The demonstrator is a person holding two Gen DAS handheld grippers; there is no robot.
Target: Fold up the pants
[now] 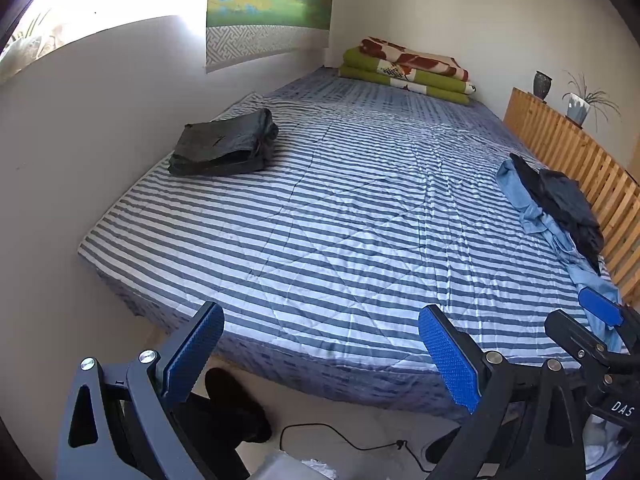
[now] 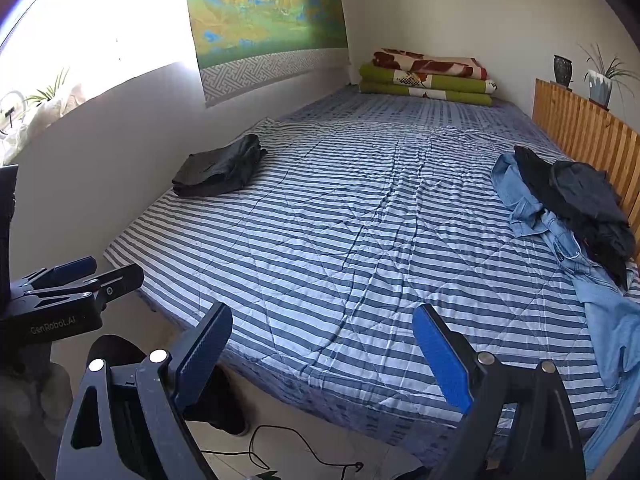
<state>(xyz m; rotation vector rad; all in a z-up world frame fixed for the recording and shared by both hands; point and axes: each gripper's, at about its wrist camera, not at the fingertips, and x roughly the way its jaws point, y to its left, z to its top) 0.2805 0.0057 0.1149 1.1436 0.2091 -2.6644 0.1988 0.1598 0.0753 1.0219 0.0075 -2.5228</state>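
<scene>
A folded pair of dark pants (image 1: 224,144) (image 2: 220,166) lies at the left side of the striped bed (image 1: 320,208) (image 2: 340,220), close to the wall. At the right side, light blue jeans (image 1: 532,208) (image 2: 532,208) lie crumpled under dark pants (image 1: 568,200) (image 2: 588,200). My left gripper (image 1: 324,352) hangs open over the bed's near edge with nothing between its blue pads. My right gripper (image 2: 324,354) is likewise open and holds nothing, a little short of the jeans. Each gripper also shows at the edge of the other's view.
Folded green and red blankets (image 1: 408,70) are stacked at the far end. A wooden slatted board (image 1: 568,140) runs along the bed's right side, with a vase (image 1: 542,85) and a potted plant (image 1: 580,106) behind it. A cable (image 1: 344,440) and a dark shoe (image 1: 236,404) lie on the floor.
</scene>
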